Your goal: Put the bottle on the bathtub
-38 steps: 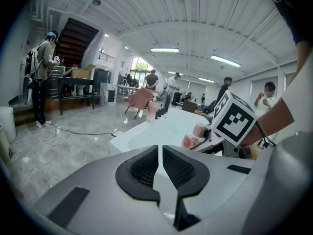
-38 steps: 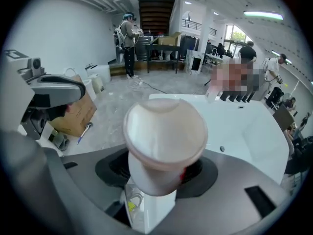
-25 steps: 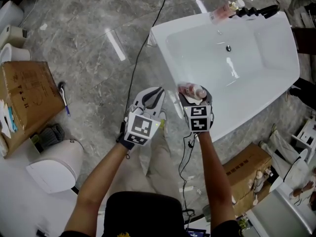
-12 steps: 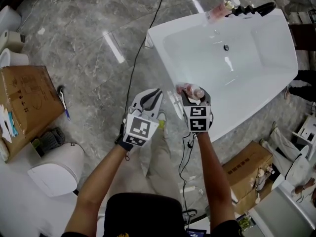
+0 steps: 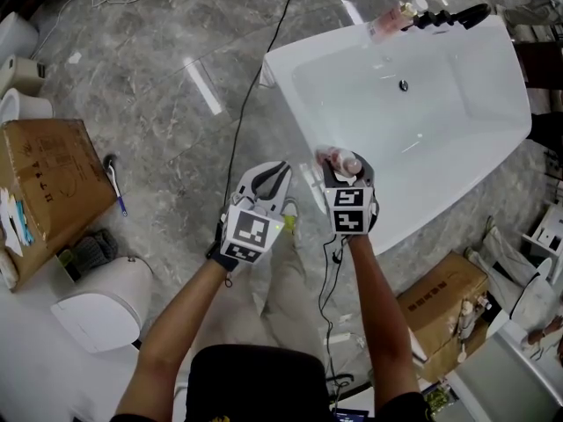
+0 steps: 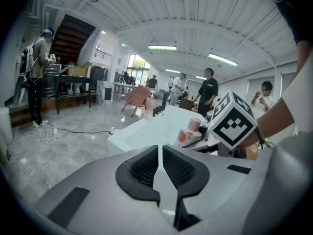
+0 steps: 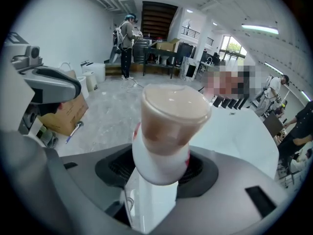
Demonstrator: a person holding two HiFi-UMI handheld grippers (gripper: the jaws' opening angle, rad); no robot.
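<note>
The right gripper (image 5: 344, 170) grips the bottle (image 7: 167, 131) by its white body, pink cap pointing outward; its jaws have just been closing onto it. The bottle is about midway along the near long rim of the bathtub (image 5: 278, 73), and I cannot tell whether it touches the rim. The left gripper (image 6: 160, 163), jaws together and empty, hovers just beside the right one, outside the tub.

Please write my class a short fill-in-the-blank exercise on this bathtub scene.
1. The right gripper holds a ___.
2. The left gripper has its jaws ___.
3. The bathtub is coloured ___.
Missing: bottle; shut; white.
Note: the right gripper's jaws have just been closing, the bottle between them.
</note>
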